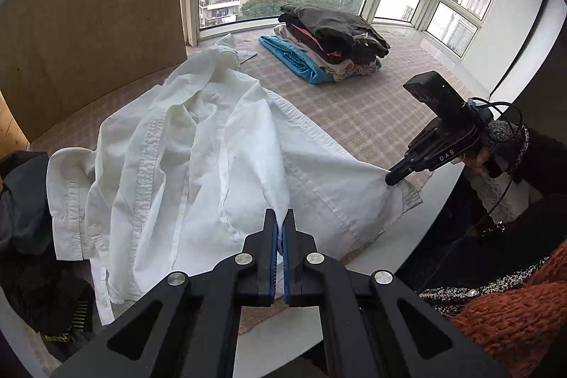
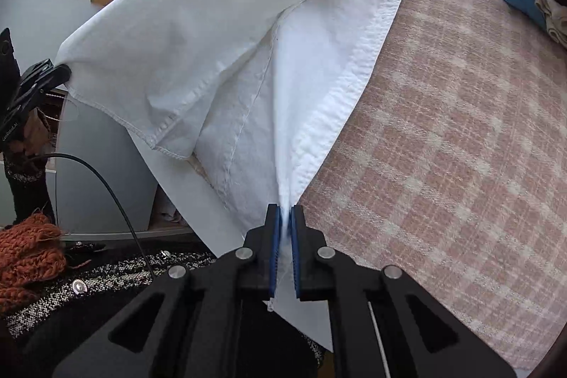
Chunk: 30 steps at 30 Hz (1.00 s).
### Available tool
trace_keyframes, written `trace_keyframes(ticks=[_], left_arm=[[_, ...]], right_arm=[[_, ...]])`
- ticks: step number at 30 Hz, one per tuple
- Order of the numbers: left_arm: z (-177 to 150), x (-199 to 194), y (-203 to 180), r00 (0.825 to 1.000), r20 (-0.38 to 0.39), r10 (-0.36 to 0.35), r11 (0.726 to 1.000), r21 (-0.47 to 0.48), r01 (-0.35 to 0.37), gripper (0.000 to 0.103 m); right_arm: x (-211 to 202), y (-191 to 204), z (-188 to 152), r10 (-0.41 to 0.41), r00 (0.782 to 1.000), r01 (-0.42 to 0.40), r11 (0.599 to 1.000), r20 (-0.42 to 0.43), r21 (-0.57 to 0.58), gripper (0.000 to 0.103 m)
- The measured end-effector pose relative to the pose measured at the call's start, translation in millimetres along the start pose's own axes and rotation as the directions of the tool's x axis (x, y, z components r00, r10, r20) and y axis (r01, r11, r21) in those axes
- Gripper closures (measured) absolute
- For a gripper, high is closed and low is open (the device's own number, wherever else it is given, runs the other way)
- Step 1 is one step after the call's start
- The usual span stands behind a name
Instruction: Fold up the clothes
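White shirt (image 1: pixel 198 144) pinched in left claw (image 1: pixel 282 218).

We can read "DAS" in pale letters on the black body of the right gripper (image 1: pixel 396 175). On the left gripper (image 2: pixel 62 73), small pale lettering runs along its side, too small for us to make out.

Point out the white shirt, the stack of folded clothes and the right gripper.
white shirt (image 1: pixel 198 144): left wrist view, on its crumpled front.
stack of folded clothes (image 1: pixel 329 41): left wrist view, on the dark top garment.
right gripper (image 2: pixel 285 218): right wrist view, between its fingers.
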<state>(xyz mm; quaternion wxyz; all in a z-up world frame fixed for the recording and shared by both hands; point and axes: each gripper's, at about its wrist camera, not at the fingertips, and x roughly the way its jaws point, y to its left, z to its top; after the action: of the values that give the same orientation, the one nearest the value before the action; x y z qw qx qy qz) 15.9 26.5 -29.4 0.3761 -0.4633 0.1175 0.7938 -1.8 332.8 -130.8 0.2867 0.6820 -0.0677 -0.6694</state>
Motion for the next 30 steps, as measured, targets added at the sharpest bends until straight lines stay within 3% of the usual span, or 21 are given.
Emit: trace_keyframes(ticks=[2,3,5,7,9,10,12,16,19,23,26,30], left_arm=[[-1,9,-14,0.999,-0.001,-0.046,0.999,0.014,0.046,0.101],[-2,15,-21,0.997,-0.007,-0.078,0.997,0.016,0.078,0.101],[-7,36,-39,0.989,-0.035,-0.143,0.989,0.036,0.145,0.101],[-13,63,-57,0.969,-0.076,-0.236,0.971,0.029,0.238,0.101],[-22,94,-76,0.945,-0.156,-0.286,0.955,0.032,0.294,0.098],[-26,106,-83,0.942,-0.194,-0.274,0.956,0.048,0.288,0.094],[-35,112,-83,0.956,-0.222,-0.193,0.974,0.073,0.214,0.092],[-49,96,-30,0.977,-0.186,-0.099,0.992,-0.095,0.083,0.080],[-54,84,-2,0.983,-0.181,-0.031,0.986,-0.165,0.001,0.080],[-42,86,-4,0.987,-0.161,-0.017,0.989,-0.145,-0.006,0.079],[-37,103,1,0.982,-0.186,0.012,0.990,-0.133,-0.037,0.078],[-32,124,20,0.977,-0.212,0.033,0.985,-0.162,-0.068,0.078]], right_arm=[[7,-12,-2,-0.072,0.995,0.074,0.997,-0.067,0.032,0.091],[-1,-18,0,-0.058,0.997,0.061,0.996,-0.052,0.058,0.091],[-26,-30,11,-0.028,0.998,0.024,0.995,0.049,0.096,0.086],[-49,-42,29,-0.027,0.990,0.011,0.993,0.135,0.121,0.064],[-61,-51,57,-0.010,0.985,-0.008,0.994,0.173,0.107,0.060],[-61,-52,70,-0.010,0.983,-0.010,0.994,0.185,0.105,0.060],[-61,-54,96,-0.009,0.978,-0.013,0.995,0.209,0.103,0.060],[-44,-52,160,-0.052,0.966,0.021,0.993,0.253,0.120,0.060],[-33,-64,209,-0.080,0.958,0.046,0.991,0.274,0.127,0.060],[-21,-70,276,-0.107,0.957,0.072,0.988,0.270,0.134,0.060],[1,-72,318,-0.173,0.957,0.145,0.980,0.231,0.134,0.059],[15,-93,357,-0.251,0.938,0.210,0.961,0.239,0.182,0.059]])
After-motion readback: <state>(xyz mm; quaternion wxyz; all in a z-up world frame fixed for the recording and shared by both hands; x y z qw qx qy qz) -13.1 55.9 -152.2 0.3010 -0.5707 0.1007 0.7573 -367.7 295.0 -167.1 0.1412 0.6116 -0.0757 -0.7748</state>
